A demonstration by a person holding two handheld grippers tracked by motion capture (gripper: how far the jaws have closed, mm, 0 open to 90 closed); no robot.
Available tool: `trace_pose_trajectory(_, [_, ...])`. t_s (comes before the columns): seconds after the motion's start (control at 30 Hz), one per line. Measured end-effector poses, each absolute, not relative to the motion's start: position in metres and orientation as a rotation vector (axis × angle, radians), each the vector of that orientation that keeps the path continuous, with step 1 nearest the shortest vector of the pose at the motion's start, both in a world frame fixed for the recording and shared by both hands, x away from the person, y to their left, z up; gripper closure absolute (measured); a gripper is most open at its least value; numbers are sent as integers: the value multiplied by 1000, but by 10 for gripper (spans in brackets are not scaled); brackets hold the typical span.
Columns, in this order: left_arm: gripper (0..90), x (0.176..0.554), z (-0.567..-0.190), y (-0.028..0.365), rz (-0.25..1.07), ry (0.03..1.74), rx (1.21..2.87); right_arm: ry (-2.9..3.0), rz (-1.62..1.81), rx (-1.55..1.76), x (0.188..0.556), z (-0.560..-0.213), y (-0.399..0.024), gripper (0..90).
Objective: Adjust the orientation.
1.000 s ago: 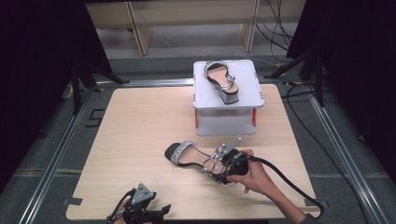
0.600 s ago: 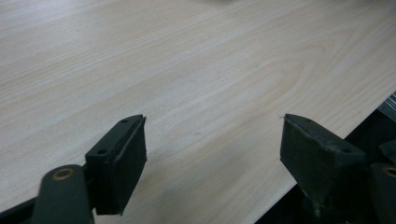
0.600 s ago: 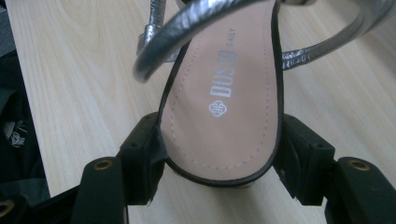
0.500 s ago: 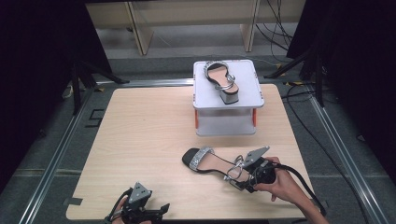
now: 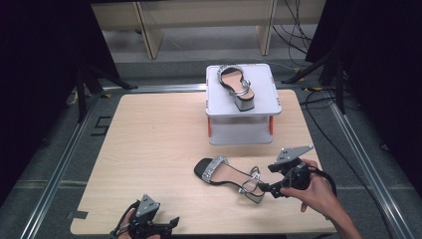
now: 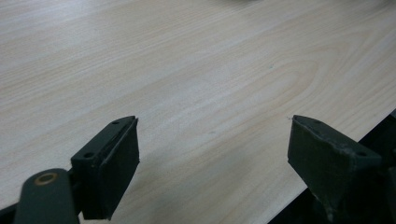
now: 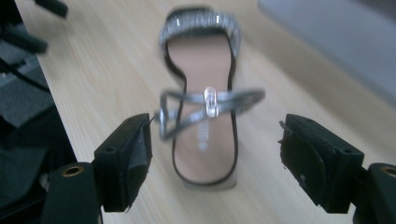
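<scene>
A: Right gripper [image 5: 272, 188] first. Jaws apart, they have just been opening, and nothing is pinched. In the right gripper view its black pads [image 7: 125, 161] flank the heel end of the black strappy block-heel sandal with a glittery silver toe band [image 7: 201, 116] without touching it.

B: So the shoe is released?

A: Looks like it. The sandal [image 5: 230, 174] sits upright on the pale wooden table [image 5: 149, 144], near the front right, toe pointing left toward the middle. Silver ankle strap loop [image 7: 210, 105] stands up right between the pads.

B: Risk?

A: Biggest one: a pad catches that loop when the gripper backs off, dragging or tipping the sandal. The heel is narrow, so a small tug could roll it onto its side.

B: Left side?

A: Left gripper [image 5: 149, 226] sits at the front edge of the table, jaws wide apart, empty, bare wood between them in the left gripper view [image 6: 198, 140]. Well apart from the sandal, no threat.

B: Anything further out?

A: Matching sandal [image 5: 235, 85] lies on top of the white box-shaped stand with red legs [image 5: 263, 102] behind. My guess is this one joins it. Risk then: a regrip on the thin strap alone lets the shoe swing and knock the other off, since the top is small for two.
</scene>
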State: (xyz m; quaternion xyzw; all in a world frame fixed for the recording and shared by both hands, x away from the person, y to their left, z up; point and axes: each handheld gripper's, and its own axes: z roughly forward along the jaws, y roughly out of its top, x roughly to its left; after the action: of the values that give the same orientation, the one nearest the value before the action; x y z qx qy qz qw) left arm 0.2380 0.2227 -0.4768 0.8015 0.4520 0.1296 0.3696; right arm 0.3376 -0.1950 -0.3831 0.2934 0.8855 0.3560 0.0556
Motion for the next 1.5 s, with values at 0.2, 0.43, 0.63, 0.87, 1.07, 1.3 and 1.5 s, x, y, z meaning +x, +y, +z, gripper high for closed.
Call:
trace_pose_trajectory(0.2, [162, 239, -477, 225, 338, 1159, 2059, 2636, 1098, 841, 351, -353, -165, 256])
trace_pose_trajectory(0.43, [162, 240, -477, 226, 367, 1140, 2075, 2687, 1049, 816, 373, -357, -126, 256])
trace_pose_trajectory(0.63, [162, 239, -477, 225, 353, 1159, 2062, 2757, 935, 823, 387, -376, -99, 256])
trace_pose_trajectory(0.87, [162, 238, -475, 223, 344, 1158, 2066, 2814, 800, 821, 395, -401, -81, 256])
trace_pose_trajectory(1.07, [162, 238, -475, 223, 342, 1157, 2063, 2862, 728, 783, 397, -417, -81, 256])
trace_pose_trajectory(1.3, [162, 238, -475, 223, 343, 1158, 2065, 2880, 596, 759, 393, -433, -83, 242])
trace_pose_trajectory(1.5, [162, 239, -475, 223, 342, 1156, 2065, 2908, 503, 767, 396, -443, -81, 262])
